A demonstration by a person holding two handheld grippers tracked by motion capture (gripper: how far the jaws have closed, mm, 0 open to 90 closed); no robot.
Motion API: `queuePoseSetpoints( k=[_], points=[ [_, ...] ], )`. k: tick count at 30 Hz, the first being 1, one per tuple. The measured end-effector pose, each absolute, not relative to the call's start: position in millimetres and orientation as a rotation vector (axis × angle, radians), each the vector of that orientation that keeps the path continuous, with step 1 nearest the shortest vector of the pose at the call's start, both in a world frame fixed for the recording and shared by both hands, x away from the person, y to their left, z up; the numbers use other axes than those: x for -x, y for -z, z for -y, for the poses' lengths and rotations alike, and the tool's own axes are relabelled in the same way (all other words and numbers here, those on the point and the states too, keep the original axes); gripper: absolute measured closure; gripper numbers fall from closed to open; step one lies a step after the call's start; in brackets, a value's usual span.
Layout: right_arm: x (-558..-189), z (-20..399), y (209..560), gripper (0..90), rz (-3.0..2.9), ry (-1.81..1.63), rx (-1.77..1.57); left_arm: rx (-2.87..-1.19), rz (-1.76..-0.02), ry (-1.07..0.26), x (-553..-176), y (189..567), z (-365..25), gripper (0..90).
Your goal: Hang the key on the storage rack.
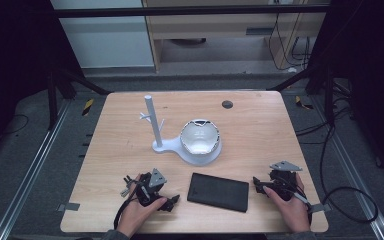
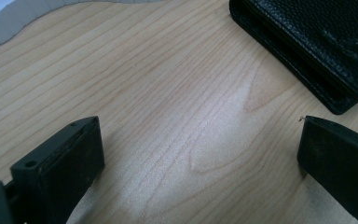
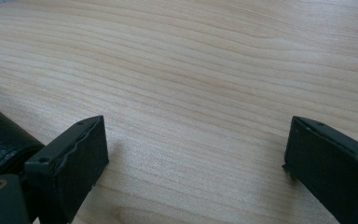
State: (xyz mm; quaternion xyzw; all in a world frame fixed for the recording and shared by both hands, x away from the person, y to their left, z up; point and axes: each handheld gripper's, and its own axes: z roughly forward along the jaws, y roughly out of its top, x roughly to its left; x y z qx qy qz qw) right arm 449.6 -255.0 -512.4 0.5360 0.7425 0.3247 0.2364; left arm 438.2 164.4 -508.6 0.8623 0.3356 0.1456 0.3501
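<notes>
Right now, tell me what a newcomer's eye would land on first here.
The white stand with its bowl sits mid-table, bright against the wood. Nearer the person, a black case lies flat between the left gripper and the right gripper, both open and empty, resting on the table.

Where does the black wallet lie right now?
In the high view, the black wallet lies flat near the table's front edge, between the two grippers, just in front of the white bowl.

Wide claw [image 3: 193, 158] over bare table [image 3: 205, 70]
</notes>
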Motion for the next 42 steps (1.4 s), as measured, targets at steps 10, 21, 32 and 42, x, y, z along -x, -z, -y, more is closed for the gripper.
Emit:
queuePoseSetpoints(
  k=[10, 21, 32, 42],
  points=[
    [-446.9, 253.7, 512.5, 6.1, -2.036, -0.892, -1.471, -2.276, -0.828, -0.424, -430.4, 481.6, -180.7, 4.6],
    [-445.6, 253.9, 512.7, 6.0, -2.048, -0.889, -1.454, -2.422, -0.914, -0.472, -454.5, 433.8, -219.6, 5.1],
    [-445.0, 253.6, 512.8, 6.0, -2.05, -0.887, -1.452, -2.589, -1.023, -0.356, -465.6, 447.5, -250.1, 28.7],
    [-444.0, 252.7, 512.3, 6.0, -2.051, -0.898, -1.464, -2.627, -1.014, -0.275, -464.1, 458.2, -261.6, 35.9]
  ],
)
